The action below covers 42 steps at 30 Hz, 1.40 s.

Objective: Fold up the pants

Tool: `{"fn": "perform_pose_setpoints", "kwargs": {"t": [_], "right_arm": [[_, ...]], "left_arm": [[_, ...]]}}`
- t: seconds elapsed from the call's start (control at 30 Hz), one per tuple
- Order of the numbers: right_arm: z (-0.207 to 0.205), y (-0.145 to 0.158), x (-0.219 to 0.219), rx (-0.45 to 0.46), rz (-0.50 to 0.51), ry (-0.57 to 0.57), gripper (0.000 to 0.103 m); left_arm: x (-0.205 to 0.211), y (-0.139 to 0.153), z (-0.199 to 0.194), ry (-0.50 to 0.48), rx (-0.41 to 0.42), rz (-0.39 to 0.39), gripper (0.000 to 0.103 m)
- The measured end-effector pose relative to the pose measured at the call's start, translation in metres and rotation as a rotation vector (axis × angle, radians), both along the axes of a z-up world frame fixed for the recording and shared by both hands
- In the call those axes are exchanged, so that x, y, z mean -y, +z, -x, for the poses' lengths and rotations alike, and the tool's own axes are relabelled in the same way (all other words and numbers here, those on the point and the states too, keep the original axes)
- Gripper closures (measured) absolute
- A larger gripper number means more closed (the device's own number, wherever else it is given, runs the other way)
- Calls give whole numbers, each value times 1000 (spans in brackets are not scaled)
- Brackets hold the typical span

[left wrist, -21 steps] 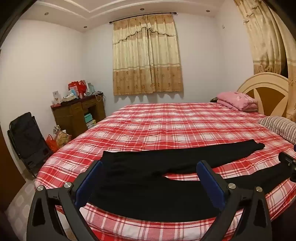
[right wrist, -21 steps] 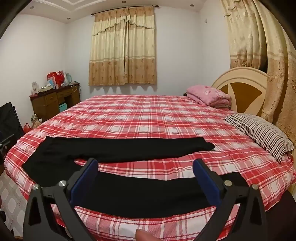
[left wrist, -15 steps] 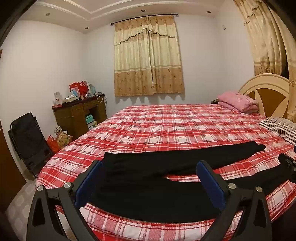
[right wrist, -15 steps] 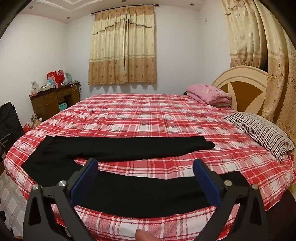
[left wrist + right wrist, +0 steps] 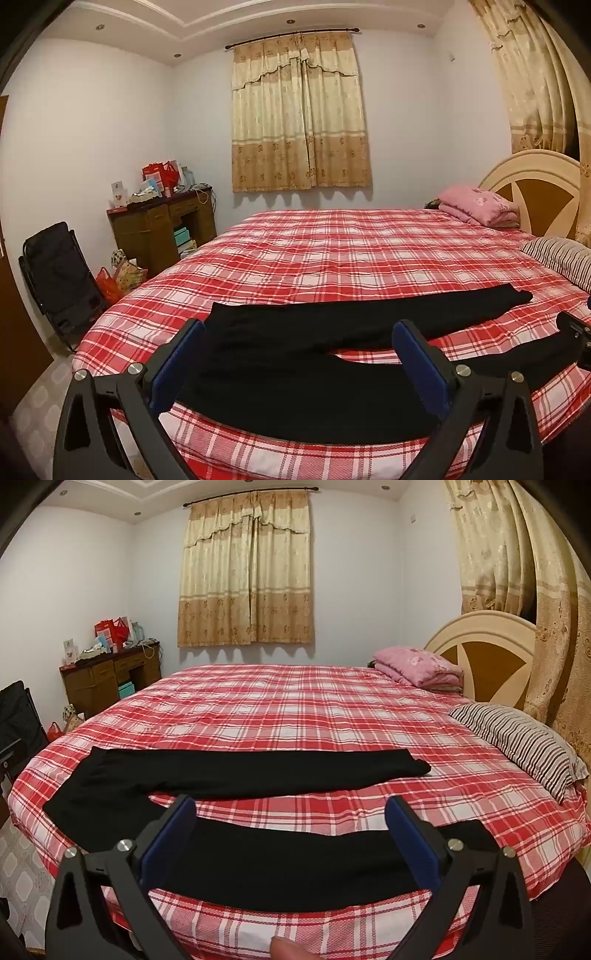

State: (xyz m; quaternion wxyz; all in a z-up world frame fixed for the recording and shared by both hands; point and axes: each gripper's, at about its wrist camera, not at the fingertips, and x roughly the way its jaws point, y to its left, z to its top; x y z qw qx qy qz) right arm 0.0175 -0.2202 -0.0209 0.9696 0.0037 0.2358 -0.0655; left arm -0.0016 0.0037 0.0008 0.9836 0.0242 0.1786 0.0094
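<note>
With both my left tongs and right tongs spread wide and empty, I'd pinch the pants' near leg at 6 o'clock, then lift evenly toward 12.

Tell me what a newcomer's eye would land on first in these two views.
First the black pants, spread flat with legs apart along the near edge of the red plaid bed. Next, the open left gripper and right gripper, poised above the near leg, holding nothing. Then the pink folded quilt by the headboard.
</note>
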Motion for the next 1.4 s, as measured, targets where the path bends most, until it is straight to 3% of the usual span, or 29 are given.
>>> {"fn": "perform_pose_setpoints", "kwargs": {"t": [1.4], "right_arm": [[0, -3, -3, -4, 3, -3, 0]], "left_arm": [[-7, -3, -1, 14, 6, 11, 1]]}}
